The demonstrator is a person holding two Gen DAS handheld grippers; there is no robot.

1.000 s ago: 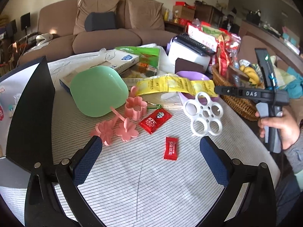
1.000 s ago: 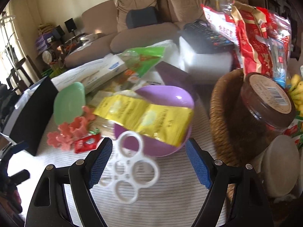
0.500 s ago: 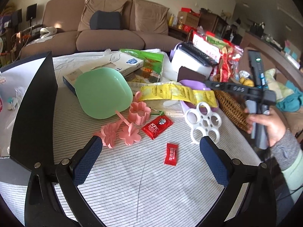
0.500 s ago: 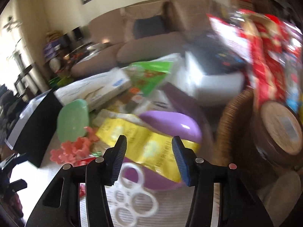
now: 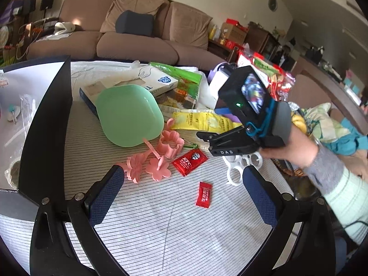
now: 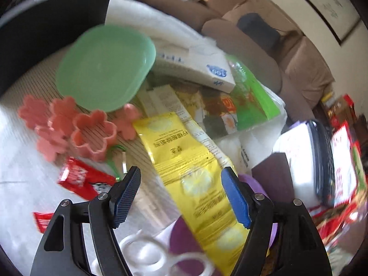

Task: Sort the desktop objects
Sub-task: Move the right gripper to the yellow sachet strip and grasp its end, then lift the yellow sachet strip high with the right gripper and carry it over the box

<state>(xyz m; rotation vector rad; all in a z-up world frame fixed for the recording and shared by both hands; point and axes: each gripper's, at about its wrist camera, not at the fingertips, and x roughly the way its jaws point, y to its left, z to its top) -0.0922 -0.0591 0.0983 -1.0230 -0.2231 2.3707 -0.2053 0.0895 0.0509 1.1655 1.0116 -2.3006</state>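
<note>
On the striped tablecloth lie a green plate (image 5: 128,115), pink flower moulds (image 5: 158,154), a red KFC sachet (image 5: 189,162), a red candy (image 5: 204,194), a white ring holder (image 5: 241,165) and a yellow packet (image 5: 202,122). My left gripper (image 5: 181,197) is open and empty above the cloth near the candy. My right gripper (image 6: 181,195) is open and empty, hovering over the yellow packet (image 6: 184,161), which drapes across a purple bowl (image 6: 184,234). The right gripper also shows in the left wrist view (image 5: 204,135), held by a hand.
A black-edged box (image 5: 46,119) stands at the left. A white tissue box (image 6: 195,64), a green bag (image 6: 250,99) and a white container (image 6: 303,156) lie behind the packet. Red snack bags (image 5: 271,76) stand at the right. A sofa is beyond the table.
My right gripper has swung left and tilted down over the yellow packet; it narrowed, then reopened. The left gripper has barely moved.
</note>
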